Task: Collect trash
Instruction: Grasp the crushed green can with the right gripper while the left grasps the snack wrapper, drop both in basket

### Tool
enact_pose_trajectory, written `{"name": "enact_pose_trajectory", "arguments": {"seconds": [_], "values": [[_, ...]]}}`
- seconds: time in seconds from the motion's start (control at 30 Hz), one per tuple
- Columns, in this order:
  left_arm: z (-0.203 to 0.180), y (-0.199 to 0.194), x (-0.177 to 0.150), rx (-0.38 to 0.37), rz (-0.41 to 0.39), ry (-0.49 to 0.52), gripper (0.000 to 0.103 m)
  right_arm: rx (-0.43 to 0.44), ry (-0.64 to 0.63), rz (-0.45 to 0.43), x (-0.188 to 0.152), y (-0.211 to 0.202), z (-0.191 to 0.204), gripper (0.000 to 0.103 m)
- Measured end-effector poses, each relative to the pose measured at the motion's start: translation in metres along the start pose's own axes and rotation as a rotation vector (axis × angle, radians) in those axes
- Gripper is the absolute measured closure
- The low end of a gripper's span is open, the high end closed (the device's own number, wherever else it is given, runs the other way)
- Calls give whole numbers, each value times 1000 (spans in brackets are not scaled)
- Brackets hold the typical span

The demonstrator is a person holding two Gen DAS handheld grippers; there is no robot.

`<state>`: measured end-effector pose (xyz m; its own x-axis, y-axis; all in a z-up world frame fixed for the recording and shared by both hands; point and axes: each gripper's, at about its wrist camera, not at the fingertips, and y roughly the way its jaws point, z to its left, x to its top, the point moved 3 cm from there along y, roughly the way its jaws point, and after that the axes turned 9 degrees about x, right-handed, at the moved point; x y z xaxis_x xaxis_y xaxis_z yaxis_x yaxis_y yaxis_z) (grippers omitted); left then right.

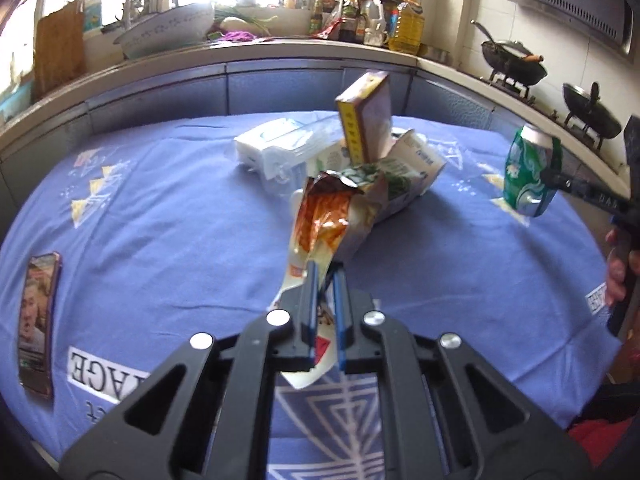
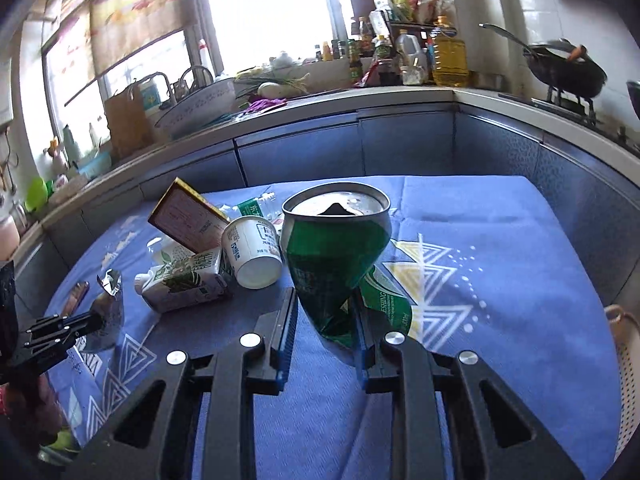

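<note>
My left gripper [image 1: 325, 276] is shut on an opened orange snack wrapper [image 1: 320, 216] and holds it above the blue tablecloth [image 1: 160, 208]. My right gripper [image 2: 325, 300] is shut on a crushed green can [image 2: 334, 256], held upright above the cloth; the can also shows in the left wrist view [image 1: 530, 170]. On the table lie a green-and-white carton [image 2: 184, 280], a white paper cup [image 2: 252, 252] on its side, a tilted yellow-brown box [image 1: 364, 120] and a tissue pack [image 1: 276, 148].
A phone [image 1: 38, 320] lies at the table's left edge. A white perforated bin [image 2: 628, 380] stands to the right of the table. Behind runs a kitchen counter [image 1: 280, 46] with bottles, a basin and woks on a stove [image 1: 516, 60].
</note>
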<state>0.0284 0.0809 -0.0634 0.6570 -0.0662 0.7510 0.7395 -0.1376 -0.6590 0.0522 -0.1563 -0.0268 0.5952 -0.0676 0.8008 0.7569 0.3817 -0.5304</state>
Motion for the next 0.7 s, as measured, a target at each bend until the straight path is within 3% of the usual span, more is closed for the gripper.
{"name": "enact_pose_trajectory", "arguments": {"seconds": [0.13, 0.37, 0.7], "values": [[-30, -5, 11, -113, -6, 16, 96, -42, 79, -48, -12, -32, -25, 78], [-138, 9, 38, -250, -5, 200, 97, -154, 217, -131, -34, -92, -94, 78], [-384, 32, 73, -559, 37, 488, 97, -360, 455, -232, -94, -199, -222, 78]]}}
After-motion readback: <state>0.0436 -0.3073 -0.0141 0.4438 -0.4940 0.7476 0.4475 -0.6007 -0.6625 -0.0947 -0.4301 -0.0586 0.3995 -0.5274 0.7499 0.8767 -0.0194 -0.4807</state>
